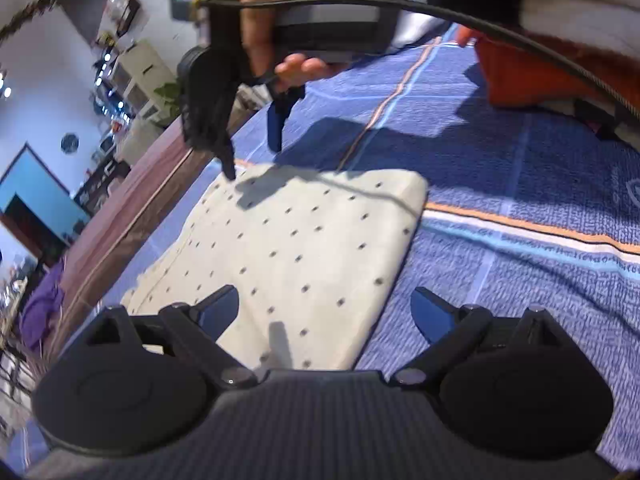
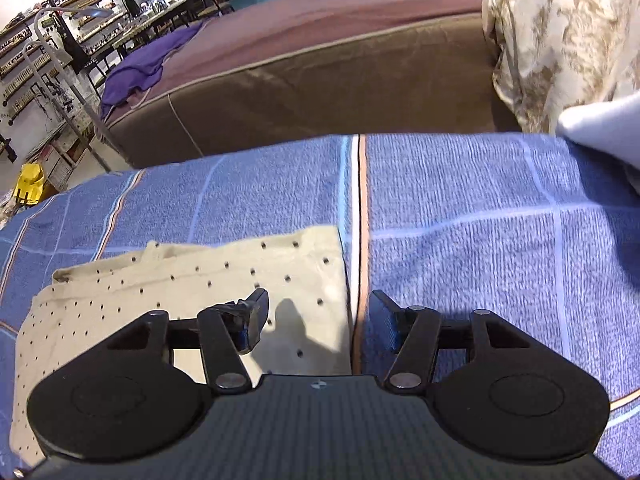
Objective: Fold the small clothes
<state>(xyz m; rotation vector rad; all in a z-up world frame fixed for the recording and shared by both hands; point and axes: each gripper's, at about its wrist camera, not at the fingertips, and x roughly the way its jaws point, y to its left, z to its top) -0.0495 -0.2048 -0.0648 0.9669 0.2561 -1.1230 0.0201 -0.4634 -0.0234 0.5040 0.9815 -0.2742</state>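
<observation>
1. nearest in the left wrist view, the left gripper hangs with its 2 blue-padded fingers spread wide and nothing between them, just above the near edge of the garment.
2. under it lies the task's thing, a cream cotton garment with small dark dots, folded into a rough rectangle and lying flat on the blue striped woven bedcover; its right edge runs just beside the cover's orange and white stripe.
3. beyond the garment, the right gripper is held by the person's hand; 1 black fingertip touches or nearly touches the cloth's far corner, the other hangs apart above the bedcover. its own view shows the jaws parted, gripping nothing, over the garment's right edge.
4. in that right view the far left part of the cloth shows a loose doubled layer, less tidy than the rest.
5. judgement: a fold looks already laid, and this is a moment between grasps, likely before a further fold or a smoothing pass.
6. the next move would call for each gripper to pinch a corner or edge through all layers, then lift and carry it across evenly so the layers do not slip.
7. farther off sit a brown mattress edge and a purple cloth.
</observation>
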